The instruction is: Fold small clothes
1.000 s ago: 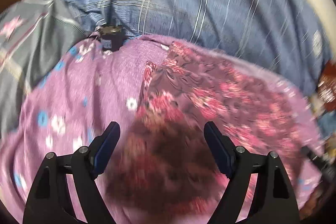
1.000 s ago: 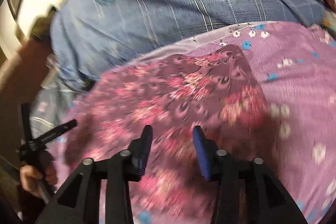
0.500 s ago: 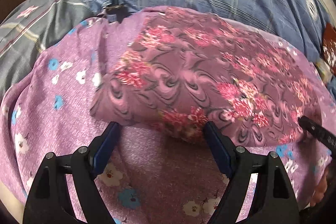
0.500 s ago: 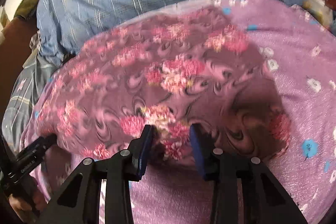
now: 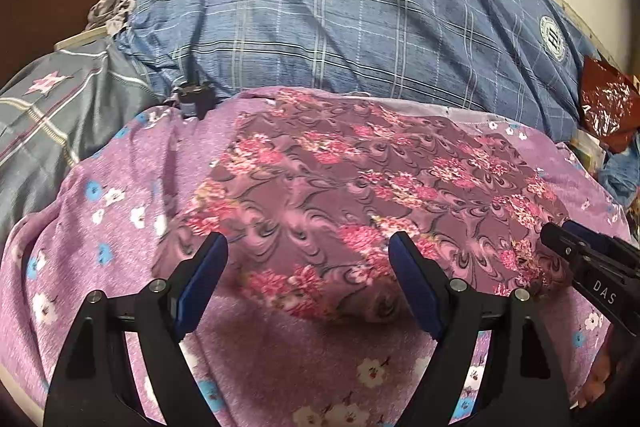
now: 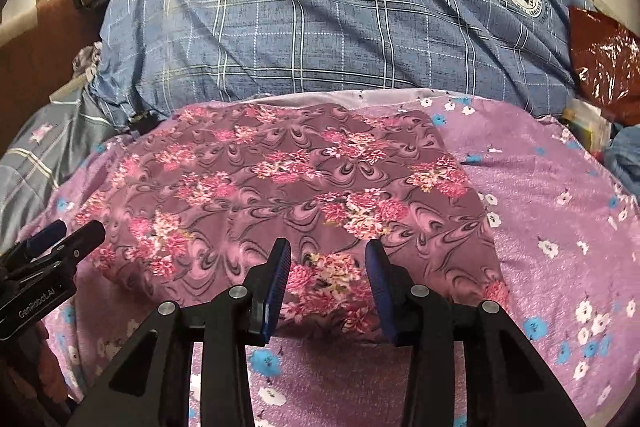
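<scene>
At the far left of the left wrist view a grey patterned cloth runs out of frame, and a small dark object at the top edge of the purple sheet is too shadowed to identify. The left gripper sits at lower centre with its blue pads spread wide, apart from the fabric; nothing is pinched. The floral garment, the thing to fold, lies flat in mid-frame on the sheet, and its near edge falls between and just beyond the fingers. The fisheye rim cuts off the arms of both tools.

Behind, a blue checked pillow carries two round crests; their lettering is too small to read here. In the right wrist view the right crest shows a large "HL". At lower left of that view the other tool reads "GenRobot.AI", and at the right of the left view a tool arm reads "DAS".

The right gripper stands at lower centre, jaws partly apart with the garment's front hem between them; whether the pads press the cloth I cannot tell. A red crinkled bag sits at upper right. Bare sheet lies open to the right of the garment and along the bottom.
</scene>
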`<control>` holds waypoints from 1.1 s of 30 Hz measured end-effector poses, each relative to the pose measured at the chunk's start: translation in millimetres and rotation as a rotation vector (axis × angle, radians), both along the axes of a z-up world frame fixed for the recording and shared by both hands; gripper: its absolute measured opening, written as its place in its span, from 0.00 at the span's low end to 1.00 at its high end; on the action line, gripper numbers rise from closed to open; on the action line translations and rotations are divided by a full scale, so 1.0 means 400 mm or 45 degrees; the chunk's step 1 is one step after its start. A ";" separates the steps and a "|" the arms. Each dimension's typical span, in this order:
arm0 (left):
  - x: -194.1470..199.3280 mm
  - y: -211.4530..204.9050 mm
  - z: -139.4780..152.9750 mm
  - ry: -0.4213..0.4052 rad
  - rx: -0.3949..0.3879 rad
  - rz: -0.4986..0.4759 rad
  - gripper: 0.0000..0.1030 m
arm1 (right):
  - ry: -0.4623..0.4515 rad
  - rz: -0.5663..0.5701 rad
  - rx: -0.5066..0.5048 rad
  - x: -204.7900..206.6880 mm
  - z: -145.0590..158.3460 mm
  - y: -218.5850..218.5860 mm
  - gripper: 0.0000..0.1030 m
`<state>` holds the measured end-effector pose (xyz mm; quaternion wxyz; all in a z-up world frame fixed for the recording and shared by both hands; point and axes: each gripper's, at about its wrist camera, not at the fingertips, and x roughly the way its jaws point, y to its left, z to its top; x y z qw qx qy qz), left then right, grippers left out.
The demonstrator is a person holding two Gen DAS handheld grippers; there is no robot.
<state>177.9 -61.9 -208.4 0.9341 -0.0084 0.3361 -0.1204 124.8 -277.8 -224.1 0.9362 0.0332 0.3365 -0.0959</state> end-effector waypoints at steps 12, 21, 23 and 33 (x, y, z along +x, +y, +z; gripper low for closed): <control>0.020 -0.062 0.006 -0.015 -0.003 -0.061 0.81 | -0.001 -0.038 -0.086 0.014 0.019 -0.009 0.39; 0.024 -0.073 0.003 -0.012 0.005 -0.061 0.81 | 0.010 -0.050 -0.082 0.018 0.017 -0.023 0.39; 0.025 -0.074 0.000 -0.010 0.012 -0.060 0.81 | 0.016 -0.055 -0.085 0.020 0.015 -0.023 0.39; 0.041 -0.070 -0.015 0.031 0.035 -0.041 0.81 | 0.088 -0.080 -0.089 0.047 -0.020 -0.033 0.39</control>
